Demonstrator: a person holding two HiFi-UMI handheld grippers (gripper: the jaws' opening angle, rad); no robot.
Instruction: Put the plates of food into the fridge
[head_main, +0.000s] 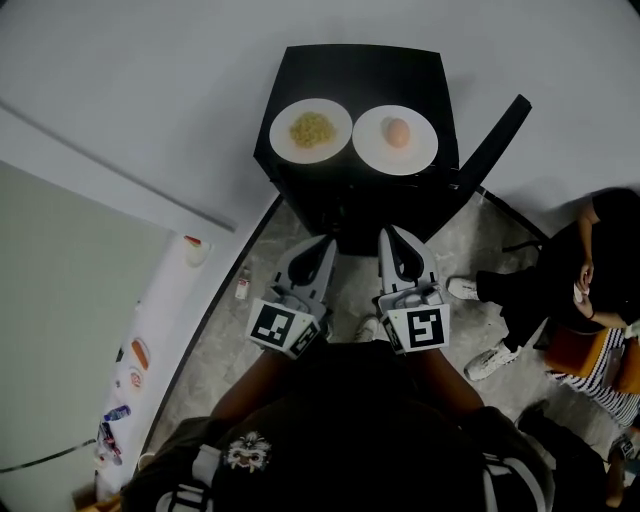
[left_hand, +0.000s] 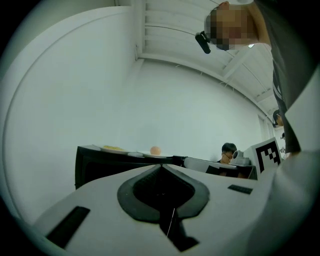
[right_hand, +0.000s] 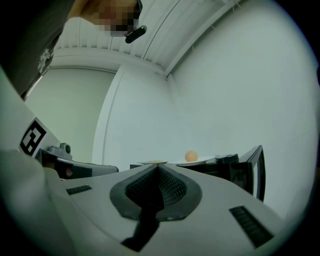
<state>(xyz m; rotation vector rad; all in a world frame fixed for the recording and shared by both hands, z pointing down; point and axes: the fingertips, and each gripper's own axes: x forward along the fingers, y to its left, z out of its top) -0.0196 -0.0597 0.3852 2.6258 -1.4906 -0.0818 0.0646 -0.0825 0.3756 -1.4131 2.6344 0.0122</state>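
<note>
dark clothing covers the person standing over the scene, both arms held forward. the left gripper (head_main: 323, 245) and the right gripper (head_main: 392, 236) sit side by side at about the same level, each with its marker cube toward the person, and both point at the black fridge (head_main: 360, 72) just ahead. the left one's jaws are pressed fully together with nothing between them. the right one is the same, closed tight and empty. neither touches anything.

beneath them is speckled grey floor (head_main: 235, 335), and a small bottle (head_main: 242, 285) stands on it off to the left, near the base of the white wall (head_main: 120, 90). a seated person (head_main: 590, 255) in dark clothes and white shoes is off to the right.

beyond the gripper tips the fridge stands against the wall, its door (head_main: 497, 138) swung open on the right side. the two white plates rest on its top, next to each other, edges almost meeting. the left plate (head_main: 285, 142) carries a heap of yellow food (head_main: 312, 129). the right plate (head_main: 417, 152) carries one round pale-orange item (head_main: 397, 132) near its middle. both plates are well apart from the grippers.
</note>
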